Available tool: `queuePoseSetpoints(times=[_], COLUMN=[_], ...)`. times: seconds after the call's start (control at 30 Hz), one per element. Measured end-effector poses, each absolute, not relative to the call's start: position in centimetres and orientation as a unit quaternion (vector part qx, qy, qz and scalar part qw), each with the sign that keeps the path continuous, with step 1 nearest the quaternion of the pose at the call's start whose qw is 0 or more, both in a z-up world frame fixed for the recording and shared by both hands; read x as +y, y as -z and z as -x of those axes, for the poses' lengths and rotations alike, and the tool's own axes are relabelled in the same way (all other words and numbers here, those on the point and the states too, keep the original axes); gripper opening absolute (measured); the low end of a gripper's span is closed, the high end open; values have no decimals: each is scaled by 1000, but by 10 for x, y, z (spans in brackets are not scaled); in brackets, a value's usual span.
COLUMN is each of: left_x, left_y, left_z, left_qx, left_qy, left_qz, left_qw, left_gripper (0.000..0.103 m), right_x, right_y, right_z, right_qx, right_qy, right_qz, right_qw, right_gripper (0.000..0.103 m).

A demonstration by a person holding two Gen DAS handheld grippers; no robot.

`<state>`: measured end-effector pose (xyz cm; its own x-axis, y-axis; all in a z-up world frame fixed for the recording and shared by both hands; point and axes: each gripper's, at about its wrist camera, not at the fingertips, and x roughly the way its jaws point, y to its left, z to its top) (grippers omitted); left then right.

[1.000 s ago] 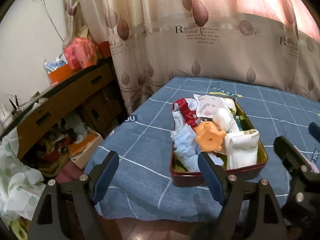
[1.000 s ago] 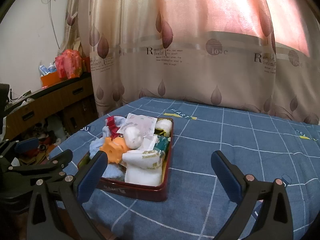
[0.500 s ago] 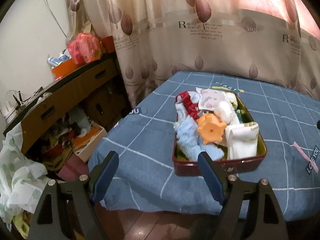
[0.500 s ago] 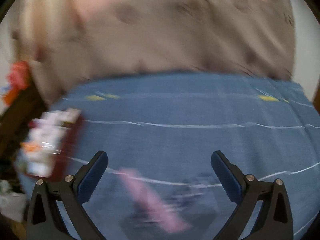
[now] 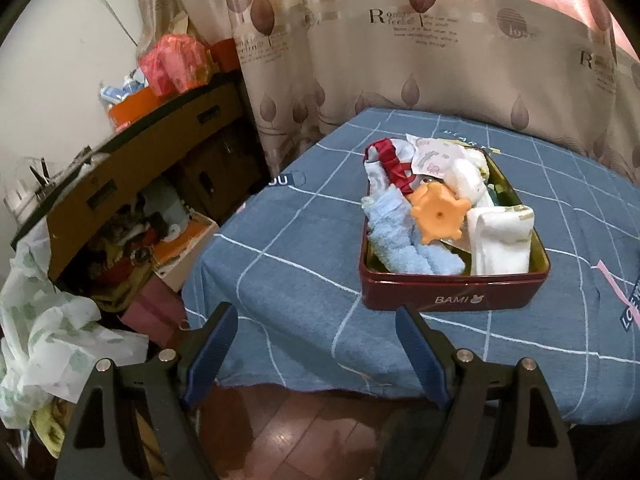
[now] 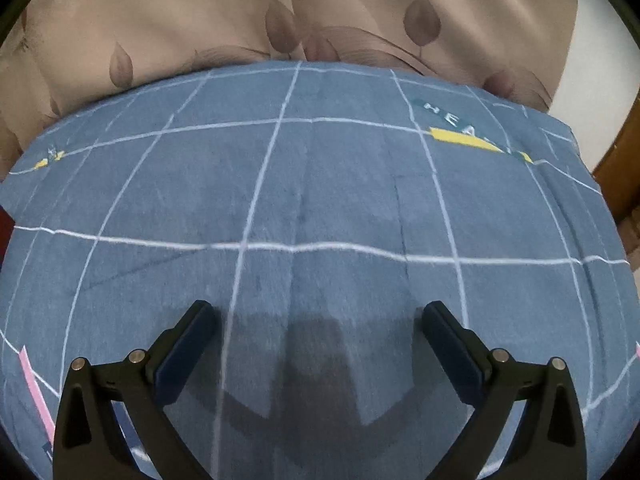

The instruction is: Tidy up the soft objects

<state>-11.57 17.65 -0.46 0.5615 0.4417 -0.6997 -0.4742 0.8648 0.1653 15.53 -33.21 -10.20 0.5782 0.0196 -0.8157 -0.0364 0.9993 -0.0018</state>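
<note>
A dark red tin (image 5: pixel 452 294) marked BAMI sits on the blue checked tablecloth (image 5: pixel 304 240). It holds several soft items: a light blue sock (image 5: pixel 400 240), an orange star-shaped toy (image 5: pixel 438 218), a folded white cloth (image 5: pixel 500 240), a red scrunchie (image 5: pixel 394 164) and a white patterned cloth (image 5: pixel 436 156). My left gripper (image 5: pixel 316 344) is open and empty, hanging off the table's front edge, short of the tin. My right gripper (image 6: pixel 318 340) is open and empty, low over bare tablecloth (image 6: pixel 320 184); the tin is out of its view.
A leaf-print curtain (image 5: pixel 400 40) hangs behind the table. A cluttered wooden desk (image 5: pixel 132 168) with bags and boxes stands to the left. White plastic bags (image 5: pixel 44 328) lie on the wooden floor (image 5: pixel 312 432) at lower left. A wooden door edge (image 6: pixel 624 168) shows at right.
My left gripper has pulled back and left, so the tin sits farther away. My right gripper has swung right and down, away from the tin, over bare tablecloth.
</note>
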Motion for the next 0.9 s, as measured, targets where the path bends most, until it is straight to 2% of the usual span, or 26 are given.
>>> queuePoseSetpoints(times=[0.43, 0.7, 0.9], left_x=[185, 191, 199], left_y=[19, 14, 23], left_z=[106, 111, 103], left_qx=[429, 411, 429], left_qy=[-240, -256, -246], left_qz=[46, 53, 62], left_qw=[870, 874, 867], left_gripper=[83, 83, 83], right_x=[-335, -335, -335], right_y=[104, 105, 105], right_z=[-155, -156, -156], right_qx=[449, 449, 449], right_qy=[-21, -21, -21], right_qz=[3, 3, 3], right_qw=[893, 893, 893], right_gripper=[103, 103, 103])
